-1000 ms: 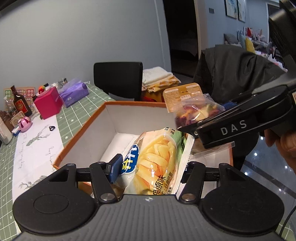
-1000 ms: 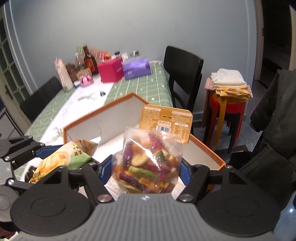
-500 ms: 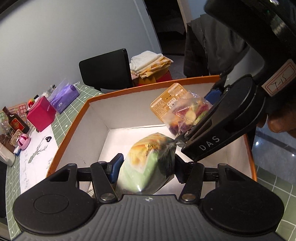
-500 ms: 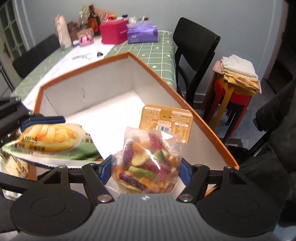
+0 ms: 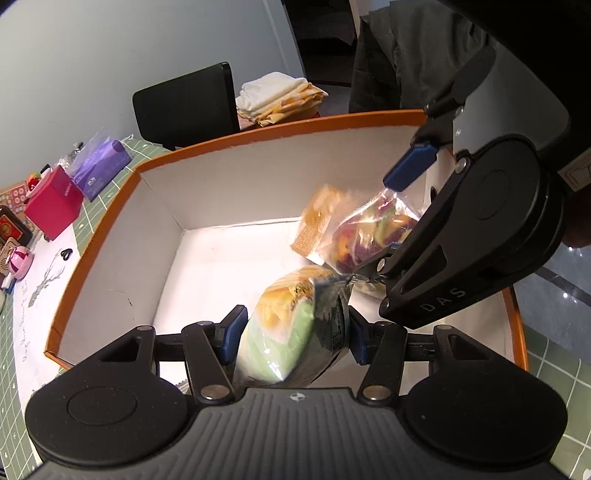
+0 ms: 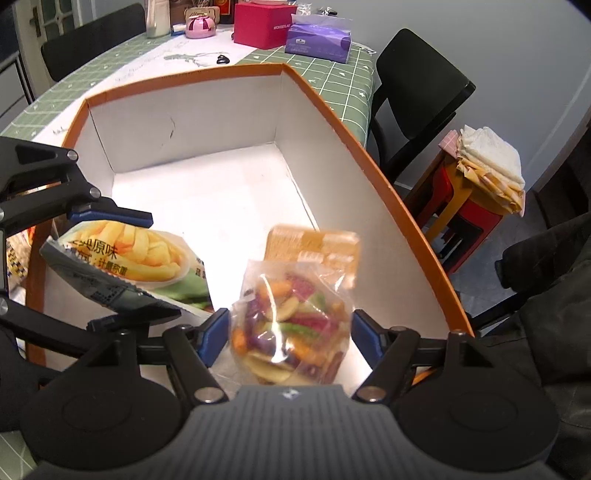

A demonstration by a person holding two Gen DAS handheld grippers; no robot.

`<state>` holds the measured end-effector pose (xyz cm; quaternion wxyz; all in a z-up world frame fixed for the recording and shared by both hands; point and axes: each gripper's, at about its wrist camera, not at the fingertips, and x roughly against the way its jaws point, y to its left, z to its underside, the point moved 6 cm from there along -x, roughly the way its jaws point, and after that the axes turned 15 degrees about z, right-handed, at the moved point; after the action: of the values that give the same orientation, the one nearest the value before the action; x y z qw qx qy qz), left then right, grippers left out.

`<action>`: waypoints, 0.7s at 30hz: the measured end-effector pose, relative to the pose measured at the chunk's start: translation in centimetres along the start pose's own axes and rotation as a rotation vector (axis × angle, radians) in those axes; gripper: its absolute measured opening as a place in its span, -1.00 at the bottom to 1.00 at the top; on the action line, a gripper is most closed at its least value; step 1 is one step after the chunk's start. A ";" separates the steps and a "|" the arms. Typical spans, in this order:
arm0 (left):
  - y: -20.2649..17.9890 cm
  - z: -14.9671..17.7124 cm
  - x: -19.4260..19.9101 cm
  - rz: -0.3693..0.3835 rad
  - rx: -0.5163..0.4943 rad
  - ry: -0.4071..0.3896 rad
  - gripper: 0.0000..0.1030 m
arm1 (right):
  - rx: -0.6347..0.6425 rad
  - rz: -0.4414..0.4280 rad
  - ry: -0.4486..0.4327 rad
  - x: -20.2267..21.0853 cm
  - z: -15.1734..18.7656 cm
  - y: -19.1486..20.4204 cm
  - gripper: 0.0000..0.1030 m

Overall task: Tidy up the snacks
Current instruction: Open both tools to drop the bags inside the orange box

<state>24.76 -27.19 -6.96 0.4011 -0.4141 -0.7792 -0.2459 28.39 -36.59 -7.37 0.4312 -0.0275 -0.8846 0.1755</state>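
Both my hands have tipped forward and dropped over the last moment, so each wrist view now looks down into the orange-rimmed box (image 6: 373, 151) rather than across its rim at the room. I read that as the carry being over and the placing about to start. My left gripper (image 5: 293, 332) has its jaws closed on the green-and-yellow chip bag (image 5: 295, 325), which has rolled onto its side and hangs low inside the box, near the white floor. My right gripper (image 6: 290, 332) has the clear bag of mixed veggie chips (image 6: 291, 321) between its jaws; they have just been easing wider, and the right-hand pad now stands a little clear of the film, so the grip looks close to release. The two bags sit just beside each other, the right one toward the long wall. The box holds nothing else that I can see; its floor is bare white card. Out on the green tabletop (image 6: 332, 85) a pink box (image 6: 264, 22) and a purple tissue pack (image 6: 319, 38) stay well apart from the work.
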 end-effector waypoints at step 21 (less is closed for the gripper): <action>1.9 -0.1 4.4 -0.013 0.120 -0.144 0.75 | -0.127 -0.032 -0.100 4.7 -1.2 -0.8 0.45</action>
<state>24.91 -24.27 -3.13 0.3667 -0.4009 -0.8219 -0.1709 26.41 -36.08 -2.90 0.3866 -0.0317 -0.9147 0.1134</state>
